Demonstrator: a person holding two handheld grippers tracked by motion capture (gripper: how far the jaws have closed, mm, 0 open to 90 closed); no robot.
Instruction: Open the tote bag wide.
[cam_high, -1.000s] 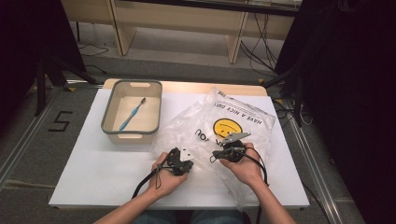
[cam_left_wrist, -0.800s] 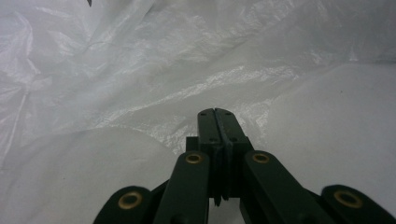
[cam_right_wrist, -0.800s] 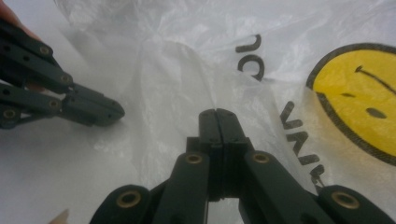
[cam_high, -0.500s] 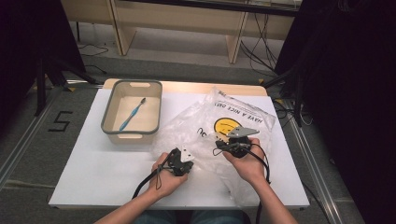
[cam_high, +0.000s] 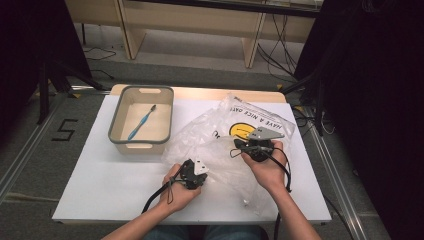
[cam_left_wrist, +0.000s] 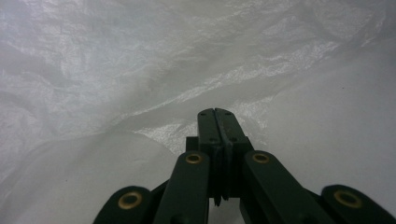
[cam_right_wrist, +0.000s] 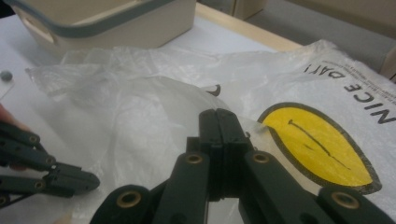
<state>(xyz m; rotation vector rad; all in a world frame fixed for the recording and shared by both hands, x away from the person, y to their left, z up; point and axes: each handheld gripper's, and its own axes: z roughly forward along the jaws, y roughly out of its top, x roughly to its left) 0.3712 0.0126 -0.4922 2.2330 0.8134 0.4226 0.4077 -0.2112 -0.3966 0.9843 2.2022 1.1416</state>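
Note:
A clear plastic bag (cam_high: 220, 135) with a yellow smiley face and black lettering lies crumpled on the white table (cam_high: 110, 175). My left gripper (cam_high: 196, 172) rests low at the bag's near left edge, jaws shut with the film (cam_left_wrist: 140, 70) pinched at their tips (cam_left_wrist: 215, 112). My right gripper (cam_high: 239, 148) is held higher over the bag's middle, beside the smiley (cam_right_wrist: 317, 149). Its jaws (cam_right_wrist: 217, 112) are shut on a raised layer of the bag (cam_right_wrist: 140, 107). The left gripper (cam_right_wrist: 93, 182) also appears in the right gripper view at the lower left, flat on the plastic.
A beige bin with a grey rim (cam_high: 141, 144) stands on the table's far left and holds a blue toothbrush (cam_high: 140, 124). The same bin (cam_right_wrist: 116, 23) is in the right gripper view. Bare white table lies left of the hands. Wooden furniture legs and cables lie beyond the far edge.
My right gripper has risen and drawn a layer of the bag up with it. The left gripper has stayed where it was.

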